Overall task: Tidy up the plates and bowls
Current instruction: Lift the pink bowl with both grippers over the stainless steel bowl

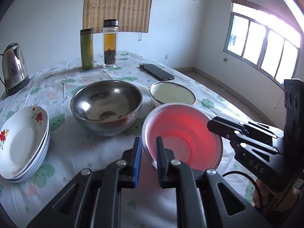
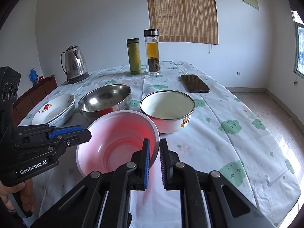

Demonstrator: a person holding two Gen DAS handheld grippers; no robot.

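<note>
A plastic bowl (image 1: 184, 133), white outside and red inside, sits nearest me and tilts toward the cameras. My left gripper (image 1: 149, 142) is shut on its left rim, one pad inside and one outside. My right gripper (image 2: 154, 144) is shut on the bowl (image 2: 117, 142) at its right rim in the same way. Each wrist view shows the other gripper at the opposite rim: the right gripper (image 1: 210, 126) and the left gripper (image 2: 85, 132). Behind the bowl stand a steel bowl (image 1: 106, 106) and a white enamel bowl (image 1: 172, 95). A stack of flowered plates (image 1: 22, 142) lies to the left.
At the back of the table with the floral cloth (image 2: 218, 142) stand a steel kettle (image 1: 14, 66), a green flask (image 1: 87, 49) and a glass tea bottle (image 1: 109, 43). A dark phone (image 1: 156, 72) lies behind the enamel bowl. A person's hand (image 2: 24, 199) holds the left gripper's handle.
</note>
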